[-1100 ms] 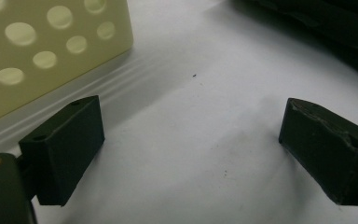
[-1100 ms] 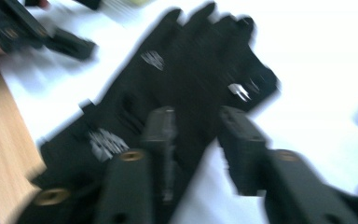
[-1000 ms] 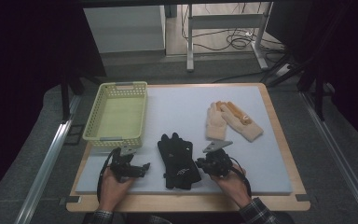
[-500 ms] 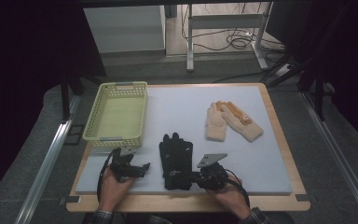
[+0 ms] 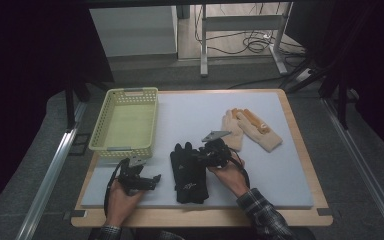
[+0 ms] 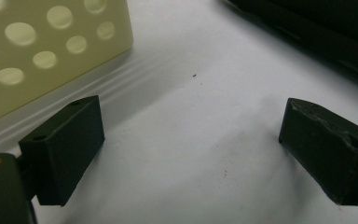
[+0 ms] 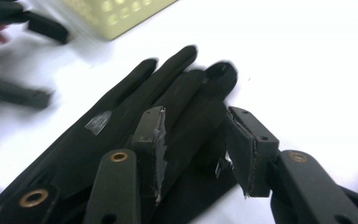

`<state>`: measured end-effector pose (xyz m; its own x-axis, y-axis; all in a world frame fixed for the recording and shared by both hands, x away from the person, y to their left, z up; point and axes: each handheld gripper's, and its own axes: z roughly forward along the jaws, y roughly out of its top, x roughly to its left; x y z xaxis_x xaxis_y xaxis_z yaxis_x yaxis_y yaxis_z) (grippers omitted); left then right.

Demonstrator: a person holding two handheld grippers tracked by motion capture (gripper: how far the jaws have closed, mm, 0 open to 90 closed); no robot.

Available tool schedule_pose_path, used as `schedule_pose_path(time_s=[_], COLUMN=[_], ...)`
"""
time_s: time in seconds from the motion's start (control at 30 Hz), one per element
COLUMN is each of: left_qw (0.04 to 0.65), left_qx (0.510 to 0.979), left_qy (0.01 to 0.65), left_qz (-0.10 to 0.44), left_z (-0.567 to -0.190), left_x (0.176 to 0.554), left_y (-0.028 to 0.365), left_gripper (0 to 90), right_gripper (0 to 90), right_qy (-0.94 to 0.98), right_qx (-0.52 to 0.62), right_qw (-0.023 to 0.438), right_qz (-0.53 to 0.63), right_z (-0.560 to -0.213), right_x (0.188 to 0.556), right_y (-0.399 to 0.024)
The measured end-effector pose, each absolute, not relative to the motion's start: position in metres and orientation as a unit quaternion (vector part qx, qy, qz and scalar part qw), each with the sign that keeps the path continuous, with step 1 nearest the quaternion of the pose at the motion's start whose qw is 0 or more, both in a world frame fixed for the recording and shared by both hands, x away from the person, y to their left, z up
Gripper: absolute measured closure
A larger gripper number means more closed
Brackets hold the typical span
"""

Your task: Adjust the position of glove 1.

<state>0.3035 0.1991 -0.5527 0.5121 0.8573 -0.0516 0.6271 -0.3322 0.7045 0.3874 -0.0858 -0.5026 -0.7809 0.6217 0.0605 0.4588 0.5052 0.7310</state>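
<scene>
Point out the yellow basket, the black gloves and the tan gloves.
yellow basket (image 5: 126, 122): high view, on its bare floor.
black gloves (image 5: 189, 175): high view, on the palm.
tan gloves (image 5: 260, 136): high view, on the right glove's palm.

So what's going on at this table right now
A person works two handheld grippers over a white mat. The right gripper is at the black gloves, its open jaws straddling glove fingers without clamping. The left gripper rests open near the yellow basket, holding nothing. A tan pair of gloves lies farther back.
</scene>
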Motion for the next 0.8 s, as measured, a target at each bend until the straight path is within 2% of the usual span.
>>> schedule_pose_path(time_s=[0.1,0.2,0.27,0.3,0.63,0.8], left_qw=[0.344,0.344,0.344,0.344,0.345,0.345], left_qx=[0.798,0.798,0.798,0.798,0.797,0.798], left_qy=[0.466,0.466,0.466,0.466,0.467,0.466], left_qz=[0.167,0.167,0.167,0.167,0.167,0.168], left_z=[-0.553,-0.553,-0.553,-0.553,-0.553,-0.553], left_x=[0.303,0.303,0.303,0.303,0.303,0.303], left_y=[0.199,0.199,0.199,0.199,0.199,0.199], left_gripper=[6.8,6.8,6.8,6.8,6.8,6.8], right_gripper=[55.4,70.3,84.3,86.8,88.1,87.9], right_qy=[0.865,0.866,0.866,0.867,0.859,0.857], right_qx=[0.326,0.335,0.332,0.329,0.309,0.313], right_qw=[0.106,0.075,0.079,0.084,0.134,0.137], right_qz=[0.366,0.364,0.366,0.366,0.386,0.387], right_z=[-0.512,-0.520,-0.520,-0.519,-0.481,-0.477], right_x=[0.400,0.406,0.403,0.402,0.377,0.373], right_y=[-0.078,-0.078,-0.078,-0.078,-0.087,-0.100])
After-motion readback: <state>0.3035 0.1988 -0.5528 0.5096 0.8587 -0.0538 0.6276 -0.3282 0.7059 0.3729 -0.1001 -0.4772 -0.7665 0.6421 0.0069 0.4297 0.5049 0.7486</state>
